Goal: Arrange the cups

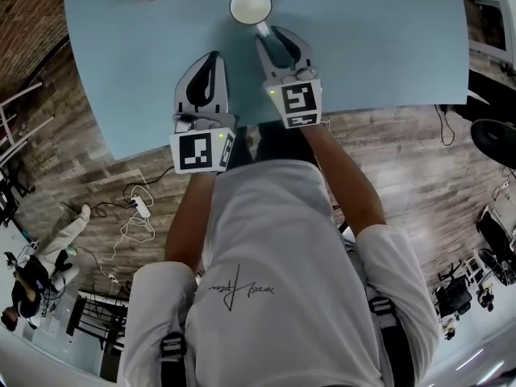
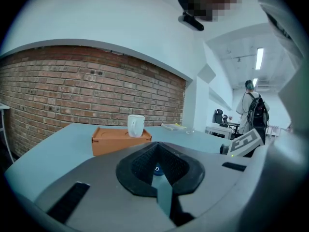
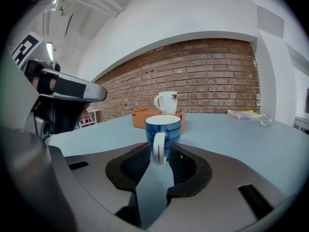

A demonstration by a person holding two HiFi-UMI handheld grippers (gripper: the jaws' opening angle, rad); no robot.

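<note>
A blue cup (image 1: 251, 6) with a white inside stands upright on or just over the light blue table (image 1: 387, 47); whether it touches is unclear. My right gripper (image 1: 264, 32) is shut on its white handle (image 3: 158, 149), with the blue cup (image 3: 163, 128) just past the right gripper's (image 3: 158, 152) jaws. A white cup (image 3: 167, 102) stands on an orange tray (image 3: 143, 116) farther back. My left gripper (image 1: 211, 58) hovers beside the right one, shut and holding nothing. Past the left gripper (image 2: 157, 170), the left gripper view shows the white cup (image 2: 135, 125) on the orange tray (image 2: 120, 140).
A thin book (image 3: 246, 113) and a small glass (image 3: 264, 121) lie at the far right of the table. The table's near edge (image 1: 145, 147) runs under both grippers. A person with a backpack (image 2: 251, 112) stands far off. A brick wall (image 2: 87, 91) backs the table.
</note>
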